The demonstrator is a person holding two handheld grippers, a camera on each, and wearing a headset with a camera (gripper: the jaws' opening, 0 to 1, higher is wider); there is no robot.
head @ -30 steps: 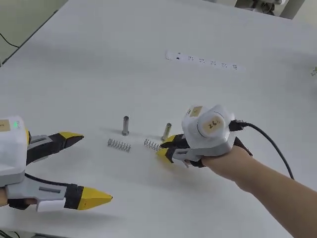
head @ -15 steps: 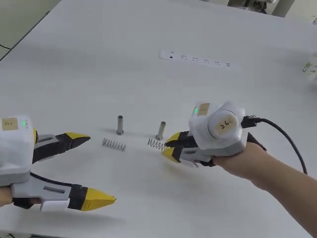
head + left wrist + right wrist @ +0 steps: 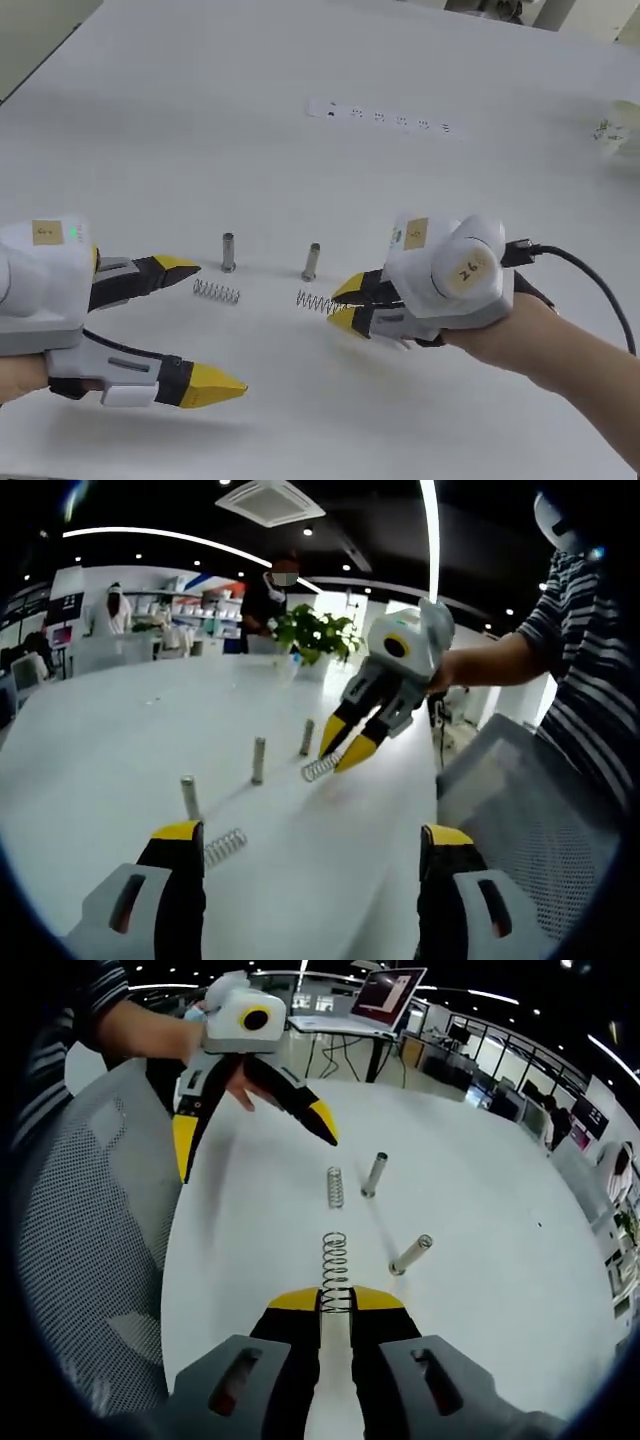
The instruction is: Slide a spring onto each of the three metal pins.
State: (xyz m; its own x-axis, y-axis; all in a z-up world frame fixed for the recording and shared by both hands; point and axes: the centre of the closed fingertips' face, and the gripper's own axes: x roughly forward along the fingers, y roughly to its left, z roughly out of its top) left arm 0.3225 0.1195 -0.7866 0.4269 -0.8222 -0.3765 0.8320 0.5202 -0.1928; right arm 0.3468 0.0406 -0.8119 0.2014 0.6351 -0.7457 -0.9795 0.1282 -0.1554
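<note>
In the head view my right gripper is shut on one end of a thin spring, just in front of a short metal pin. A second pin stands further left, with a loose spring lying before it. My left gripper is open at the lower left, with nothing between its fingers. The left gripper view shows three upright pins and the loose spring. In the right gripper view the held spring sticks out ahead of the shut jaws.
A white power strip lies flat at the back of the white table. A black cable trails from the right gripper. A mesh chair stands beside the table's edge.
The right gripper has drawn its spring to the right, from left of the nearer pin to in front of it. The left gripper has edged closer to the pins. The head camera has shifted.
</note>
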